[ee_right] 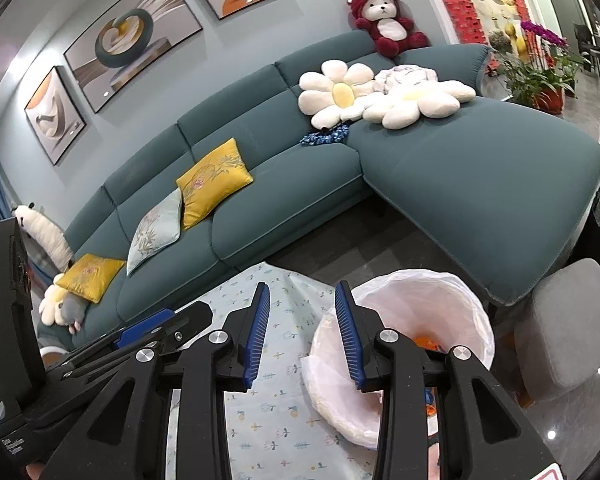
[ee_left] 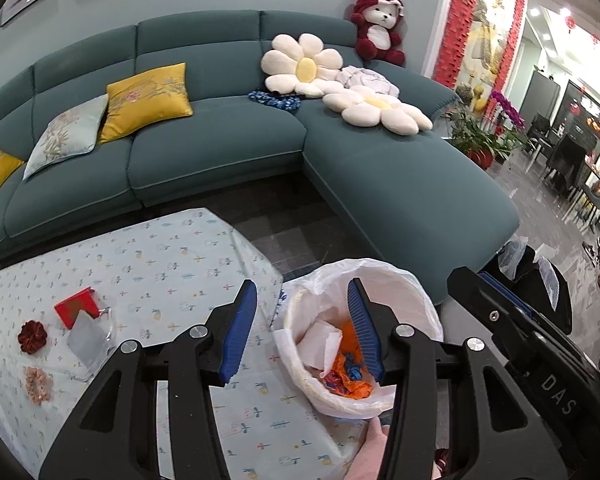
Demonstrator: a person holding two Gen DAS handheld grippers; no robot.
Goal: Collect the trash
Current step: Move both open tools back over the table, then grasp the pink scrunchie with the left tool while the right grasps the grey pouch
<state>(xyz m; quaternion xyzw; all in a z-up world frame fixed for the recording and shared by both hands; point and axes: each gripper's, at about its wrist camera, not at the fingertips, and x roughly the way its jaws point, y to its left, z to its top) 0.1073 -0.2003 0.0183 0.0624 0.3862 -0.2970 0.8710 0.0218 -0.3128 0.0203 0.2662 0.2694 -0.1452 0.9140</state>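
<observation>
Both tools hang side by side over the near edge of the table, and neither has anything in it: the left gripper has its blue pads spread wide with nothing between them, and the right gripper stands just as released, empty as well. The lined trash bin sits off the table's corner, at about five o'clock from the cloth's middle, and already holds a crumpled white paper and some orange and blue wrappers. So a drop looks finished and the hunt for the next piece is, I'd judge, the step in hand. What is left lies on the patterned tablecloth out at nine o'clock from the left tool: a clear plastic bag with a red packet touching its far edge, which I take for rubbish. Just beside them are a dark red scrunchie and a pink scrunchie; whether those count as trash I cannot tell. The next move calls for the left tool to swing toward nine o'clock, well away from the bin, come down low over the bag and close on a raised fold, since flat film on cloth gives little to bite. The right tool sees only bare cloth and the bin at its three o'clock.
</observation>
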